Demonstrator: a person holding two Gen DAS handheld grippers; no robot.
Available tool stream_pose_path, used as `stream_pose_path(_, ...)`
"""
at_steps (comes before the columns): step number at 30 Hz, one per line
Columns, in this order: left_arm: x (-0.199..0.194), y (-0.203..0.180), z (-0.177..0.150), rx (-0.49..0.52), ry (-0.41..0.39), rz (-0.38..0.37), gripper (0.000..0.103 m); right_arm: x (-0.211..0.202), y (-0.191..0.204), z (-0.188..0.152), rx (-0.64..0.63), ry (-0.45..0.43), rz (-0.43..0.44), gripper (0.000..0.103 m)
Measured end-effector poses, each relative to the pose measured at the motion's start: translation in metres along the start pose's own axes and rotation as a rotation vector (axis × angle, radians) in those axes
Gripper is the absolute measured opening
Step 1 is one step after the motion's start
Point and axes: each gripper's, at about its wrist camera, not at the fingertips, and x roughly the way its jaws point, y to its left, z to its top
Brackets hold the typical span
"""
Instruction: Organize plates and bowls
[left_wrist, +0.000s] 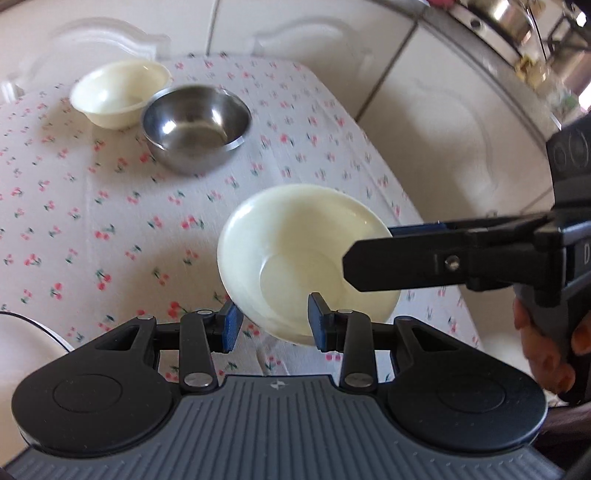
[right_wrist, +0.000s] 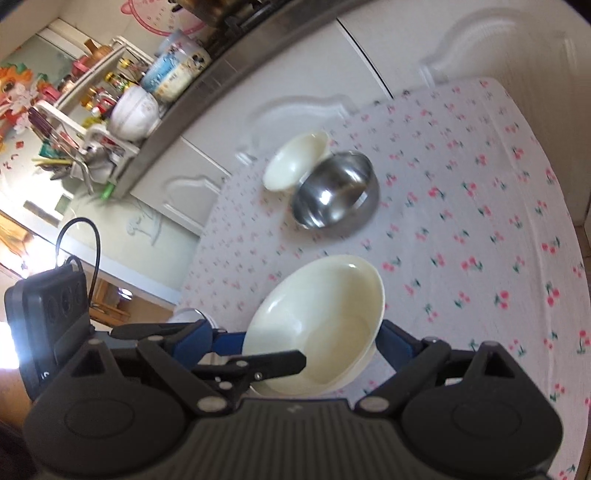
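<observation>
The large cream shallow bowl (right_wrist: 325, 325) sits low centre on the cherry-print tablecloth (right_wrist: 461, 206); the right gripper (right_wrist: 310, 339) spans it, jaws apart; the left gripper (left_wrist: 273, 325) straddles its rim, unclamped; a round steel bowl (left_wrist: 195, 125) touches a small cream bowl (left_wrist: 118, 92) upper left.

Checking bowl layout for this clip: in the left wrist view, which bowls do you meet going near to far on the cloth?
Big cream bowl → steel bowl → small cream bowl.

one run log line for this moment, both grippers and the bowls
left hand-held gripper: part open at near rim of cream bowl | right hand-held gripper: wide, astride same bowl | steel bowl, small cream bowl: untouched behind
</observation>
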Motion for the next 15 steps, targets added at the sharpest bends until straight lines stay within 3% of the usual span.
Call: stream_pose_path(15,0.032,-0.004,-0.017,0.046,0.062,-0.004,0.040,0.007,-0.020,-0.027,0.044,0.046,-0.006,0.093)
